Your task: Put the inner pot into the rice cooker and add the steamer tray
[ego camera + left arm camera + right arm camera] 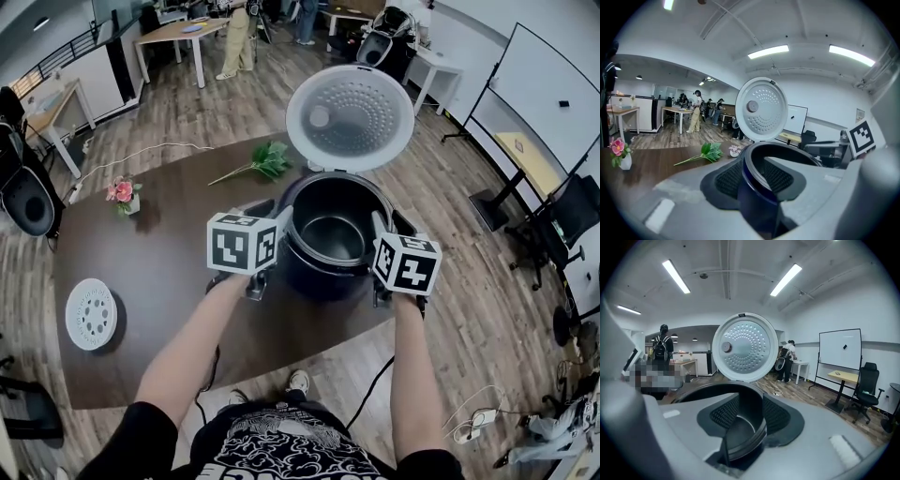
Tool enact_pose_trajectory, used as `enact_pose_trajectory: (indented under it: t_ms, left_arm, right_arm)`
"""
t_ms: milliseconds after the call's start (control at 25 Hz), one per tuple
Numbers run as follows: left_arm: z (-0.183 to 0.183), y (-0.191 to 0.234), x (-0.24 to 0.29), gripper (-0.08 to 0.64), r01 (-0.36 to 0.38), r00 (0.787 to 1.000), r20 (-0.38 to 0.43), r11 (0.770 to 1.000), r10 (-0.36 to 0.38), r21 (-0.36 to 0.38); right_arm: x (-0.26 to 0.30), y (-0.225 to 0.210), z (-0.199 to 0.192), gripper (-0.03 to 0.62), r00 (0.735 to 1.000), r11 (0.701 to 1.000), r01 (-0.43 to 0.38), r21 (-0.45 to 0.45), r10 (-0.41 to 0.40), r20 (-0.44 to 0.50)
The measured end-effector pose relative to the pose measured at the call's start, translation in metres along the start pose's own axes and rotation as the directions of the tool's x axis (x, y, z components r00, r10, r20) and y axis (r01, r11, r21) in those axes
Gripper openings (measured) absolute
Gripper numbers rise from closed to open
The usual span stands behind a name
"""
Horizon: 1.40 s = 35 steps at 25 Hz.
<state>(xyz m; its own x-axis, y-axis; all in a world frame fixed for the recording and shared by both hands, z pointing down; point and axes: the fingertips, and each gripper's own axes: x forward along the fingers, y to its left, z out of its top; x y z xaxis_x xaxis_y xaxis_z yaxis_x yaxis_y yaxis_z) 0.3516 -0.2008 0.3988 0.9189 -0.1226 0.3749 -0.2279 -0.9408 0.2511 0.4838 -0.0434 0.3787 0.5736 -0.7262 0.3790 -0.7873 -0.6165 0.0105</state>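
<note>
The dark rice cooker [309,286] stands at the table's near right edge with its white perforated lid [350,117] swung up. The dark inner pot [333,239] sits in its opening; how deep I cannot tell. My left gripper [279,225] is at the pot's left rim. In the left gripper view the pot's rim [757,183] fills the gap between the pads of that gripper [752,176]. My right gripper [380,232] is at the right rim. There the pot's rim [740,434] lies low between the spread pads of that gripper [750,416], untouched. The white round steamer tray [91,314] lies far left on the table.
A small vase of pink flowers [122,195] and a green leafy sprig [267,161] lie on the brown table [169,281] behind and left of the cooker. A cable hangs off the near edge. Desks, a whiteboard, chairs and people stand farther off.
</note>
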Motion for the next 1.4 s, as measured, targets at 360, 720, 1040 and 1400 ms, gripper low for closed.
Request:
enact_pose_trajectory:
  t_ms: [360,720,1040,1400]
  left_arm:
    - [0.009,0.05,-0.059,0.138,-0.104,0.991,0.079,0.994,0.105,-0.016]
    - [0.001,0.131,-0.15,0.156,-0.299,0.94,0.141,0.95,0.31,-0.092]
    - [-0.023,0.188,-0.248,0.191,-0.492,0.84,0.16,0.852,0.519,-0.181]
    - [-0.065,0.216,-0.347,0.241,-0.667,0.678,0.141,0.684,0.721,-0.294]
  right_arm:
    - [-0.005,0.097,0.038,0.164,0.981,0.983,-0.173,-0.068,0.178,0.079]
    - [0.0,0.241,0.057,0.199,0.882,0.878,-0.448,-0.171,0.465,0.078]
    - [0.0,0.348,0.055,0.225,0.748,0.74,-0.639,-0.213,0.661,0.051]
    - [-0.014,0.448,0.032,0.26,0.554,0.529,-0.813,-0.243,0.831,-0.042]
